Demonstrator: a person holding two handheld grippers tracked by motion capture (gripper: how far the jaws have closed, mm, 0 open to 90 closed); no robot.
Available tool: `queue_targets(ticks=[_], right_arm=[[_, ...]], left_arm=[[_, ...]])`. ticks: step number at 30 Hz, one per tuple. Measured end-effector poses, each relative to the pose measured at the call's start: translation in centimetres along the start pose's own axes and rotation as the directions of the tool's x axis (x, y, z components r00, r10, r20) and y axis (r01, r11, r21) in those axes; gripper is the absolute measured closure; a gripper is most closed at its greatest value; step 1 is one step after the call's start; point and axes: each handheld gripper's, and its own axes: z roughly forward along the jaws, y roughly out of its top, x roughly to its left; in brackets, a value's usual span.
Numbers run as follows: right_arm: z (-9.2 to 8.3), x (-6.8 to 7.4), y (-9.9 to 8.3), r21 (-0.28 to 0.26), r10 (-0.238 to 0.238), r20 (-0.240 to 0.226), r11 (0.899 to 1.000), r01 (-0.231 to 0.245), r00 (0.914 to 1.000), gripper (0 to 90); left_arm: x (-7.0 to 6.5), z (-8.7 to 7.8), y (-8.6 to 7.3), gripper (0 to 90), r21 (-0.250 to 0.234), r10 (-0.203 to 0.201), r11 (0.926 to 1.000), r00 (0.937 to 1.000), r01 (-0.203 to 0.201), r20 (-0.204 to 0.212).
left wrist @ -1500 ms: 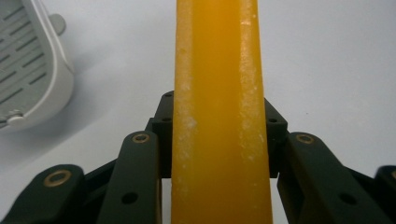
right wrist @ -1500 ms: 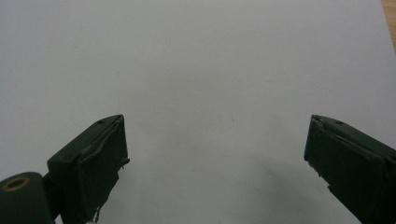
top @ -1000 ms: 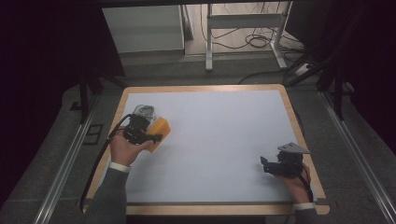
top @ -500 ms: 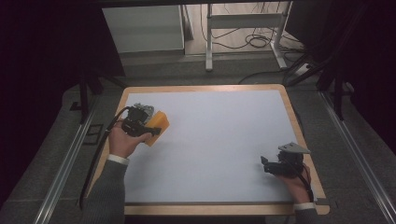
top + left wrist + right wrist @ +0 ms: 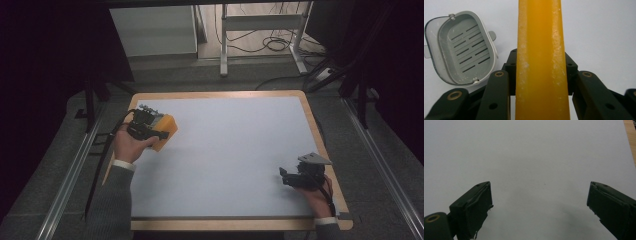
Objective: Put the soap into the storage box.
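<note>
My left gripper point(image 5: 156, 133), near the table's far left, is shut on a long yellow-orange bar point(image 5: 166, 131). In the left gripper view the bar point(image 5: 540, 50) stands upright between the two black jaws and reaches past the top edge. Below and to its left in that view lies an open grey soap dish point(image 5: 465, 52) with a slotted bottom and a clear lid rim. My right gripper point(image 5: 285, 176) rests near the front right corner, jaws wide apart. The right gripper view shows that gripper point(image 5: 540, 192) with nothing but white surface between its fingers.
The white tabletop point(image 5: 235, 150) has a wooden border point(image 5: 320, 145). Metal rails run along both sides of the table. A desk frame point(image 5: 260, 30) and cables lie on the floor beyond the far edge.
The left hand has carried the yellow-orange bar a little to the left and toward the far edge. The right hand has stayed still.
</note>
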Motion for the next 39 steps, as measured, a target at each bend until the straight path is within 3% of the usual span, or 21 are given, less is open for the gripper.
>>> queue_targets(ticks=[26, 39], right_arm=[[0.0, 0.2, 0.0, -0.006, -0.006, 0.000, 1.000, 0.006, 1.0000, 6.0], [0.0, 0.2, 0.1, -0.004, -0.008, 0.000, 1.000, 0.008, 1.0000, 6.0]], left_arm=[[1.9, 0.1, 1.5, 60.8, 0.000, -0.025, 0.9997, 0.9993, 0.025, -0.027], [3.1, -0.1, 1.9, 60.8, -0.001, -0.062, 0.9981, 0.9968, 0.062, -0.051]])
